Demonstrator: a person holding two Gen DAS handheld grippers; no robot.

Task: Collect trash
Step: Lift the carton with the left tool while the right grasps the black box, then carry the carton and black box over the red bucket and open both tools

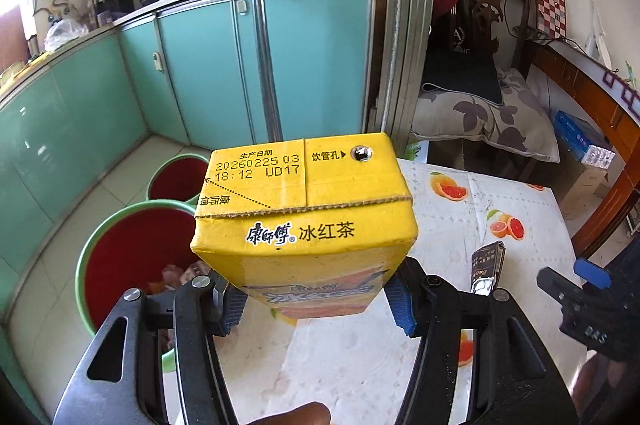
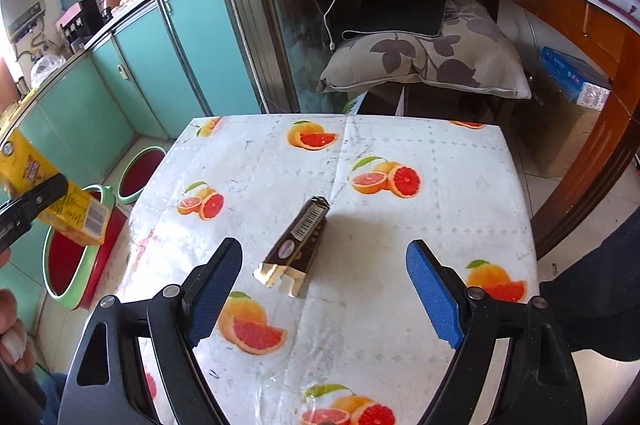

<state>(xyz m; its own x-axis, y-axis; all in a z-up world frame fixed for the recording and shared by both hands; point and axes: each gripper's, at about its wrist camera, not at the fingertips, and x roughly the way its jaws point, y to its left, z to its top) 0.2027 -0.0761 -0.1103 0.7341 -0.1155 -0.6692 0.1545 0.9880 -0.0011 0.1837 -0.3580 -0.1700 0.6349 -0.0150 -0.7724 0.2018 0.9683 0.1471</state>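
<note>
My left gripper (image 1: 316, 301) is shut on a yellow iced-tea carton (image 1: 304, 217) and holds it upright in the air, at the table's left edge beside a red bin with a green rim (image 1: 132, 257). The carton also shows in the right wrist view (image 2: 52, 193), above that bin (image 2: 76, 265). My right gripper (image 2: 324, 289) is open and empty above the table. A dark cigarette pack (image 2: 296, 249) with a torn foil end lies on the table between and just beyond its fingers. The pack shows in the left wrist view (image 1: 488, 265) too.
The table wears a white oilcloth with grapefruit prints (image 2: 400, 225). A second red bin (image 2: 142, 173) stands behind the first. Teal kitchen cabinets (image 1: 280, 65) lie to the left, a mop handle (image 1: 262, 25) leans on them, and a cushioned chair (image 2: 424, 61) stands beyond the table.
</note>
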